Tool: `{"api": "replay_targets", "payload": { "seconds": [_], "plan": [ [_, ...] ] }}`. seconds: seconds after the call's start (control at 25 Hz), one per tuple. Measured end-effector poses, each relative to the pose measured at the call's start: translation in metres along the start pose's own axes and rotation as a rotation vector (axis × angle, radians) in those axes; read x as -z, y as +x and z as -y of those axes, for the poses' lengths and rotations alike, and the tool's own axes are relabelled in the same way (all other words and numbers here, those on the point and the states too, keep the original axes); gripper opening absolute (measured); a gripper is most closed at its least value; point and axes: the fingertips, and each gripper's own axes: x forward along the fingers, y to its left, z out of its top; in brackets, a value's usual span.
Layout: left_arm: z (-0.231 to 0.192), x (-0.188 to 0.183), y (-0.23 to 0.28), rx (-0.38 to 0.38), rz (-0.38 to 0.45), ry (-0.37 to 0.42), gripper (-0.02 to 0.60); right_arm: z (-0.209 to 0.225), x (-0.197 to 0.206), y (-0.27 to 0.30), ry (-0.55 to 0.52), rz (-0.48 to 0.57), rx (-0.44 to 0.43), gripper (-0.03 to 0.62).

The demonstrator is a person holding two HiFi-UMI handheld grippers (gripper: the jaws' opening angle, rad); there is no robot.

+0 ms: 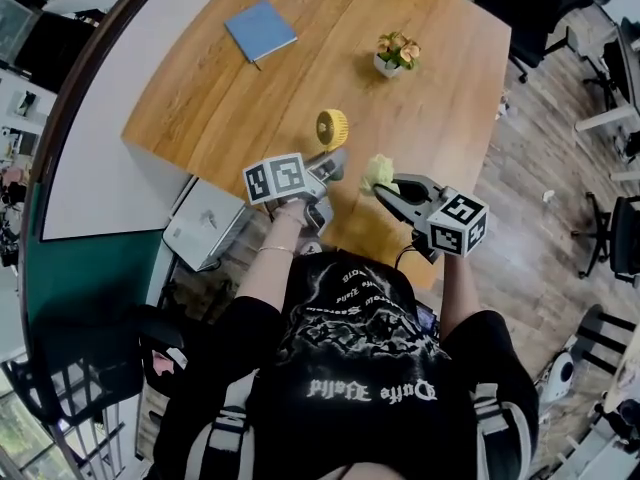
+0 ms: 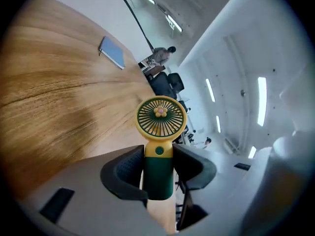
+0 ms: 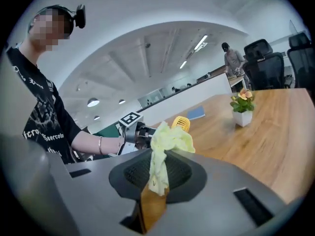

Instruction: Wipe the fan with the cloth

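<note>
left gripper (image 2: 158, 167) over near table (image 1: 430, 108) edge, tipped slightly down, jaws clamped on fan (image 2: 161, 115) handle. right gripper (image 3: 157, 173) over same edge, jaws pinching cloth (image 3: 170, 139).

A person (image 1: 350, 368) stands at the near edge of the table (image 1: 440, 78). On the table's far left part lies a notebook (image 1: 260, 30); a flower pot (image 1: 396, 53) stands on its far right part, well apart from the notebook. Over the near edge, the fan (image 1: 333, 128) sits clamped between the jaws of the left gripper (image 1: 335, 163), its head beyond the jaw tips. To its right, near but apart, the cloth (image 1: 379, 172) is pinched in the right gripper (image 1: 385, 190). Office chairs (image 1: 612, 236) stand on the floor right of the table. A box (image 1: 205, 226) sits low by the table's near left corner.
</note>
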Motion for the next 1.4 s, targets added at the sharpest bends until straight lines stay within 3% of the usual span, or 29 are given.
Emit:
{"api": "replay_targets", "payload": {
  "seconds": [0.16,0.28,0.52,0.64,0.76,0.84,1.0,1.12,1.16,1.32,1.4],
  "plan": [
    [0.038,-0.018,-0.010,0.123,0.109,-0.020,0.199,-0.024,-0.027,0.014,-0.090,0.018,-0.063,0.066],
    [0.054,-0.024,-0.015,0.184,0.162,0.008,0.199,-0.032,-0.024,0.037,-0.138,-0.039,-0.073,0.066],
    [0.069,-0.016,-0.026,0.268,0.165,0.042,0.198,-0.032,-0.012,0.042,-0.055,-0.067,-0.105,0.066],
    [0.074,-0.011,-0.031,0.324,0.162,0.055,0.198,-0.026,-0.001,0.040,-0.077,-0.133,-0.077,0.067],
    [0.093,-0.009,-0.036,0.446,0.163,-0.084,0.198,-0.011,0.008,0.039,-0.100,-0.179,0.030,0.064],
    [0.100,-0.006,-0.036,0.472,0.152,-0.111,0.198,-0.005,0.008,0.038,-0.100,-0.180,0.078,0.063],
    [0.099,-0.005,-0.034,0.436,0.122,-0.008,0.198,0.003,0.000,0.033,-0.156,-0.172,0.173,0.063],
    [0.101,0.001,-0.028,0.382,0.060,0.193,0.198,0.011,-0.018,0.020,-0.256,-0.139,0.271,0.060],
    [0.104,0.004,-0.027,0.378,0.042,0.227,0.198,0.013,-0.026,0.016,-0.264,-0.109,0.286,0.060],
    [0.117,0.011,-0.027,0.426,0.014,0.243,0.198,0.016,-0.044,0.006,-0.233,-0.010,0.272,0.058],
    [0.121,0.015,-0.025,0.419,-0.024,0.286,0.198,0.016,-0.046,0.002,-0.250,0.004,0.286,0.059]
  ]
}}
